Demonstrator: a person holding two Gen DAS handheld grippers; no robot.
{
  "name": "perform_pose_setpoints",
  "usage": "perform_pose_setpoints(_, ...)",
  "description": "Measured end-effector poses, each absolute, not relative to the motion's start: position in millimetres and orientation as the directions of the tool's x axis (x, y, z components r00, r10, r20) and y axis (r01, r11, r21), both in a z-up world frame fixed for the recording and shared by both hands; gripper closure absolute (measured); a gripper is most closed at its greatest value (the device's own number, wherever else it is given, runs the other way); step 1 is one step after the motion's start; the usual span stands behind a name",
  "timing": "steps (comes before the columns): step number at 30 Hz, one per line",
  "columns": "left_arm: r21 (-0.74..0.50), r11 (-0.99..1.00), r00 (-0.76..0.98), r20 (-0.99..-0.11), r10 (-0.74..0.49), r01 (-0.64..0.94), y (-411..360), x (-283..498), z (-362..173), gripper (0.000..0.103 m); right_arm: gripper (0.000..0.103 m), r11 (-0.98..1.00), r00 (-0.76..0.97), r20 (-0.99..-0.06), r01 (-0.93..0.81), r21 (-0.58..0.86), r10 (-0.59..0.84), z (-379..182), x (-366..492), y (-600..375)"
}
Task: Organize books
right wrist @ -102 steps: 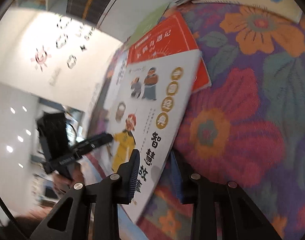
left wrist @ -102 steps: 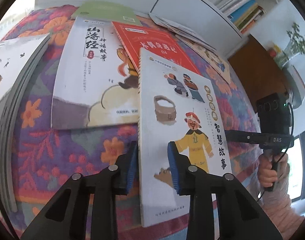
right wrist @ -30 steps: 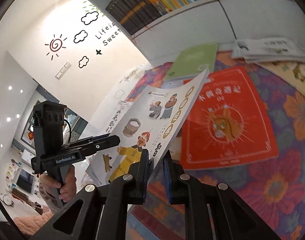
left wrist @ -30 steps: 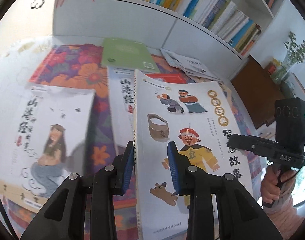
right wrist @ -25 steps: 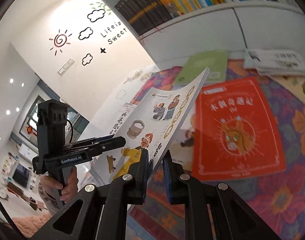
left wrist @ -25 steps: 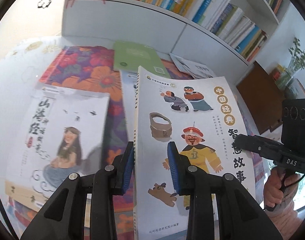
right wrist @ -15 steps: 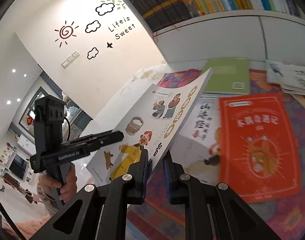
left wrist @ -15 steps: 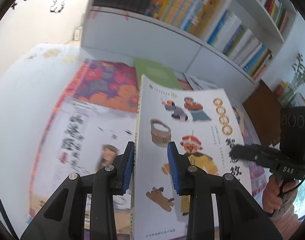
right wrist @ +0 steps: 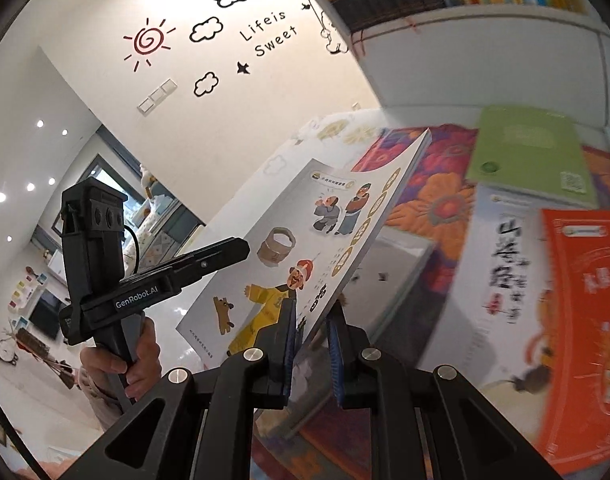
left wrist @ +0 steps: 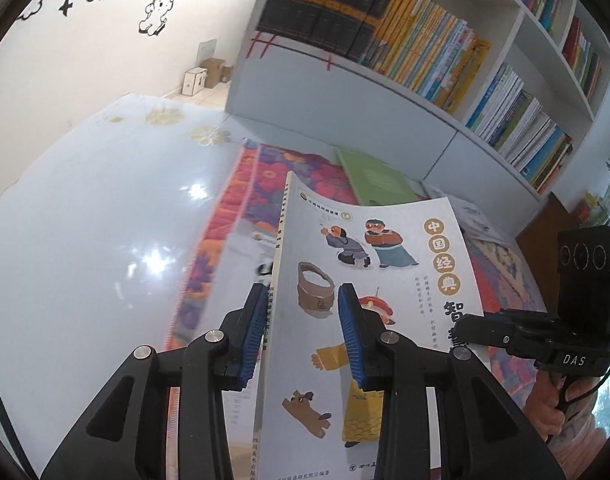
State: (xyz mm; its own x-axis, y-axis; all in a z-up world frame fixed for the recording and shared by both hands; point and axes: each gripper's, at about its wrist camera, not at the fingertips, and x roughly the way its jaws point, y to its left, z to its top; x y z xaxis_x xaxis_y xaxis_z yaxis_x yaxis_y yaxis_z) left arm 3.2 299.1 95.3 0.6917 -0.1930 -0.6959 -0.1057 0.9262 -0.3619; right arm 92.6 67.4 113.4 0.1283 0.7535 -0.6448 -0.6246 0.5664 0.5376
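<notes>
Through the left wrist camera I see my left gripper (left wrist: 301,334) with jaws easing apart around the spine edge of the picture book (left wrist: 369,300), and through the right wrist camera my right gripper (right wrist: 311,344) is clamped narrow on its opposite edge, holding it above the floral cloth (right wrist: 437,204).

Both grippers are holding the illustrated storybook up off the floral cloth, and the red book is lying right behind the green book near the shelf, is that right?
Not quite. The green book lies nearest the shelf, with the red book closer to the camera, as the right wrist view shows. Both the left gripper and right gripper do hold the storybook up off the floral cloth.
</notes>
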Motion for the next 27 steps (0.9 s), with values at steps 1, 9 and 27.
perform_pose_setpoints(1,-0.365,0.923,0.686,-0.703,-0.188,-0.122,304,3,91,0.071,0.088,0.561,0.116,-0.643,-0.620,0.548,0.757,108,94,73)
perform_pose_setpoints(9,-0.401,0.894,0.634,-0.749,-0.193,-0.201,332,5,67,0.071,0.087,0.542,0.048,-0.650,-0.602,0.586,0.758,78,90,99)
perform_pose_setpoints(27,-0.320,0.923,0.557,-0.816,-0.153,-0.215,326,17,49,0.069,0.084,0.627,0.063,-0.753,-0.603,0.494,0.655,65,89,106)
